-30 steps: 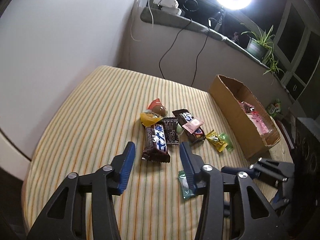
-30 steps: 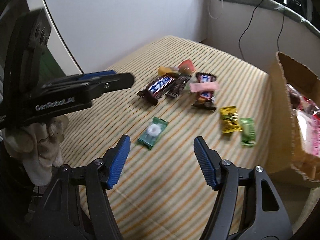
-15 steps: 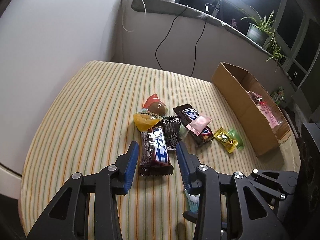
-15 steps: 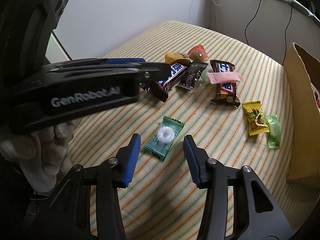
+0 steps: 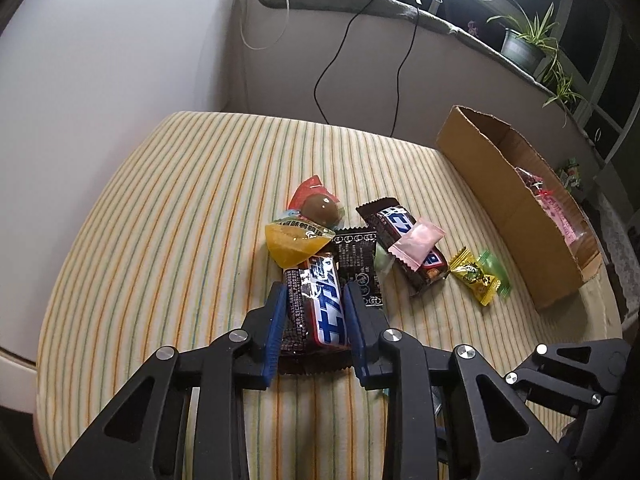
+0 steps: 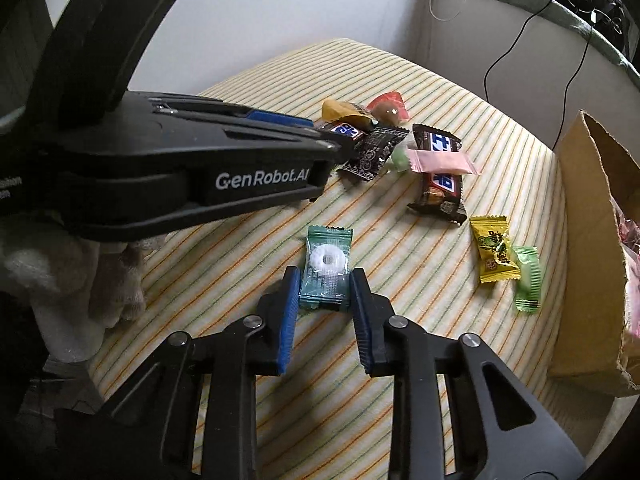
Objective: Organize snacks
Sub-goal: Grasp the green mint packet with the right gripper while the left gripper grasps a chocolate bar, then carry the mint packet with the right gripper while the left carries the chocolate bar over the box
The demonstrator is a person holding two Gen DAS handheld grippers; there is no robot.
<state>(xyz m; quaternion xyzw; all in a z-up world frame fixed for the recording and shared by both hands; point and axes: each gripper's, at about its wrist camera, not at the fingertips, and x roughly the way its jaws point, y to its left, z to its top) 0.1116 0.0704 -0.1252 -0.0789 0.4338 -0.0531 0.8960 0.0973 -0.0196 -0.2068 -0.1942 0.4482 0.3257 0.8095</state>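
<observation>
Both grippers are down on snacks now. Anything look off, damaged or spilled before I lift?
Nothing spilled. The cardboard box has ragged, torn edges. Several snacks lie overlapped: a pink packet rests on a chocolate bar.

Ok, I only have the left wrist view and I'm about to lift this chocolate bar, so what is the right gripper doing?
Observer: The right gripper has just been closing on a green mint packet; its fingers touch both long edges.
Operator: Is the packet off the cloth yet?
Observer: No, it lies flat on the striped cloth, apart from the pile.
Operator: Anything close to it?
Observer: Your left gripper, which has also just been closing on the chocolate bar, reaches across above and left of the mint, and a hand in a pale knitted glove holds it.
</observation>
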